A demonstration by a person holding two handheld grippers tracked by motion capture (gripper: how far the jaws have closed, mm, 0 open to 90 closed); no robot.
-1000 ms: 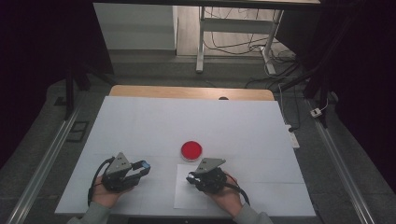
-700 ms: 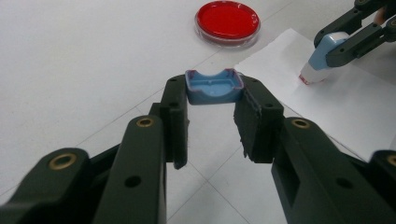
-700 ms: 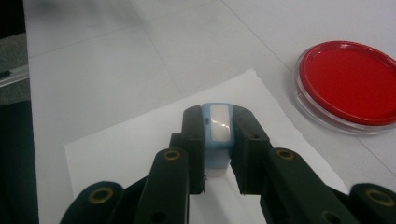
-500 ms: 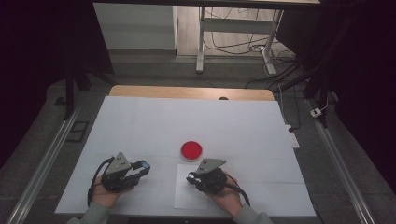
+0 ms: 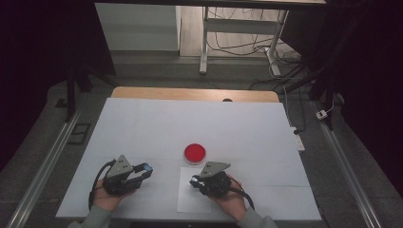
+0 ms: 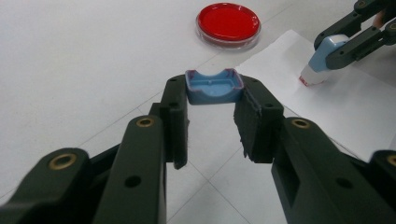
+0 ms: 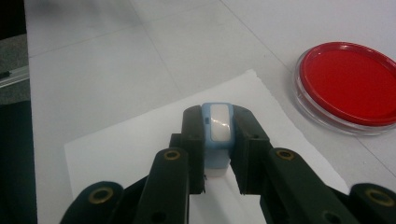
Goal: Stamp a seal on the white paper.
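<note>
Clearly, the work in hand is stamping: the left gripper is clamping a small blue cap between its tips, holding it off the white table and out to the side, which is probably keeping it clean and out of the way while the other hand is working. Its jaws are pinching the cap by its two short ends, hollow side facing back toward the camera. Moving rightward, the red dish is sitting alone just beyond the two hands, near enough for a short reach; judging by its colour it is serving as an ink pad. Next comes the sheet of paper, lying flat at the near edge of the table. The right gripper is closing firmly on a blue-and-white stamp, pointing it down so that its lower end is touching or nearly touching the paper; I cannot tell which. Room is plentiful: the far half of the table is lying bare, so either hand is having free space forward, while the near table edge and the paper's torn-looking border are sitting close under the wrists.
</note>
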